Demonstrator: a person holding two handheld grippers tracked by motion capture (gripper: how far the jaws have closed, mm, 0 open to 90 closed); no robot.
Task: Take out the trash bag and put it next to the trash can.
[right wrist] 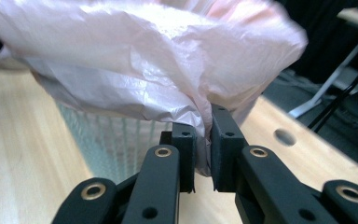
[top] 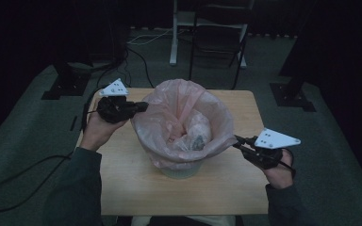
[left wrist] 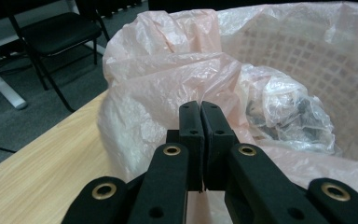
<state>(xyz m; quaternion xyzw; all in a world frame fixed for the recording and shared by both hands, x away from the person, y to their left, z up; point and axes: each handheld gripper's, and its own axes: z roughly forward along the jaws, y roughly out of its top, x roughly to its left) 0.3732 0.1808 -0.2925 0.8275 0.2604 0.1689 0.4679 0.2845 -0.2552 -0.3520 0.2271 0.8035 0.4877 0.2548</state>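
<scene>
Bag [top: 181, 101] in basket [top: 179, 170] — on table [top: 122, 179]

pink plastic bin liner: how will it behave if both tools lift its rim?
The thin pink plastic bin liner is crinkled and draped, so probably floppy, stretching before lifting. Crumpled clear plastic inside looks light. The white mesh basket might tip or ride up with it.

Pink bag [top: 184, 101]: thin translucent plastic film, crinkled, faint sheen. Basket [right wrist: 116, 140]: pale plastic lattice, matt. Clear wad inside [left wrist: 284, 109]: crumpled glossy plastic wrap. Table [top: 136, 188]: light wood, smooth, matt. Left gripper [left wrist: 200, 114], right gripper [right wrist: 204, 128]: black matt plastic, brass-look eyelets. Grey plates [top: 277, 139]: flat, matt.
</scene>
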